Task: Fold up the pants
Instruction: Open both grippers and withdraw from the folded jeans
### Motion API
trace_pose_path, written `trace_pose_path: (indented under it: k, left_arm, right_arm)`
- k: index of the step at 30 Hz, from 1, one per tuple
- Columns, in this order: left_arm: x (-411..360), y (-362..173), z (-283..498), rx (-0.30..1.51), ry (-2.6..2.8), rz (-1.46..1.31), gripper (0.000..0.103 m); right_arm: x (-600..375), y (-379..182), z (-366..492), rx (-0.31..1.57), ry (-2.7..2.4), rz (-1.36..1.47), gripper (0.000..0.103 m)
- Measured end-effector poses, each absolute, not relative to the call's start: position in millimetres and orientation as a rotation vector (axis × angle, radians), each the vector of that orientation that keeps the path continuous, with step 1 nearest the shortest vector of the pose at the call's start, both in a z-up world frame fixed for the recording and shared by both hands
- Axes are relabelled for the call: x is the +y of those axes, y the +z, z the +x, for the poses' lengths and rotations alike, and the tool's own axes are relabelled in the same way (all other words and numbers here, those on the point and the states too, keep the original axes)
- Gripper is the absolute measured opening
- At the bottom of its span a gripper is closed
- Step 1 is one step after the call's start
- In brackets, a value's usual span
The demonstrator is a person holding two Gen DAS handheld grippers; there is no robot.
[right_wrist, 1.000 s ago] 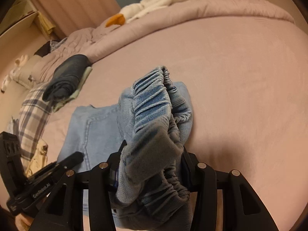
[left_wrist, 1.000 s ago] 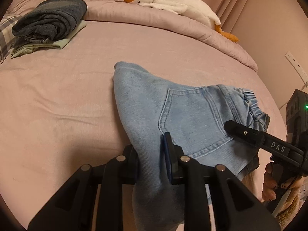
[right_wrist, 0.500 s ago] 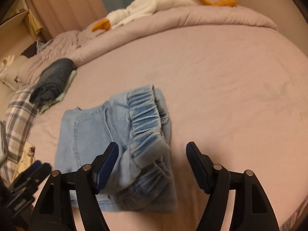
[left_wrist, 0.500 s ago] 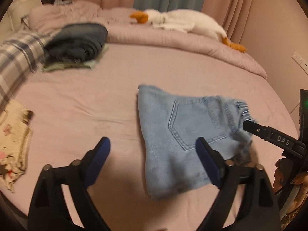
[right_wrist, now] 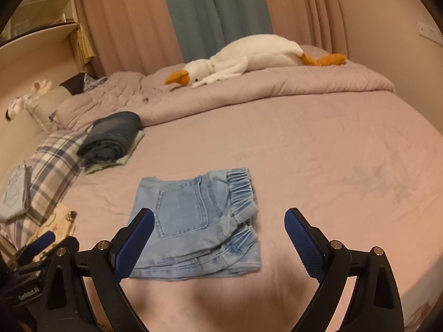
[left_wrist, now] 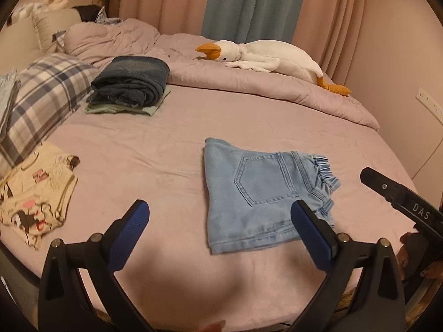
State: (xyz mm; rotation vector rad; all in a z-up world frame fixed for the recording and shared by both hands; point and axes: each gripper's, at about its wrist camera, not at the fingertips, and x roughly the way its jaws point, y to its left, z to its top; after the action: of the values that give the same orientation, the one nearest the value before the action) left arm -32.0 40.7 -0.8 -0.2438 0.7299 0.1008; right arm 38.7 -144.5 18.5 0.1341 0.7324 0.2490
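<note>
Hovering above the near edge of the bed (left_wrist: pixel 277 116), the left gripper (left_wrist: pixel 218 222) has its jaws wide apart and holds nothing, and the right gripper (right_wrist: pixel 218 228) is the same, jaws spread and empty. Beyond them, the light blue pants (left_wrist: pixel 263 193) lie flat on the pink sheet as a compact folded packet, at about 1 o'clock from the left gripper and at 11 o'clock from the right one, with the elastic waistband on the right side. I judge the folding finished; perhaps only moving the packet to the folded pile (left_wrist: pixel 130 85) at 10 o'clock is left.
</note>
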Motion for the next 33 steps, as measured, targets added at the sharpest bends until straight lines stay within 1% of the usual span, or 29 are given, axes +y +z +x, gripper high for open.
trace_pose_path:
  k: [3,8,33]
  left_arm:
    - [34,-1,-36,0.743,0.102,-0.243,0.102]
    - [27,1,-42,0.742,0.110,-0.232,0.102]
    - [10,14,-57,0.725,0.122,-0.201,0.102]
  right_arm:
    - [-143,16,36,0.737,0.218,0.152,0.095]
    - [-138,13,31,0.724,0.206,0.080,0.095]
    - [-155,14,26,0.720,0.171,0.096,0.095]
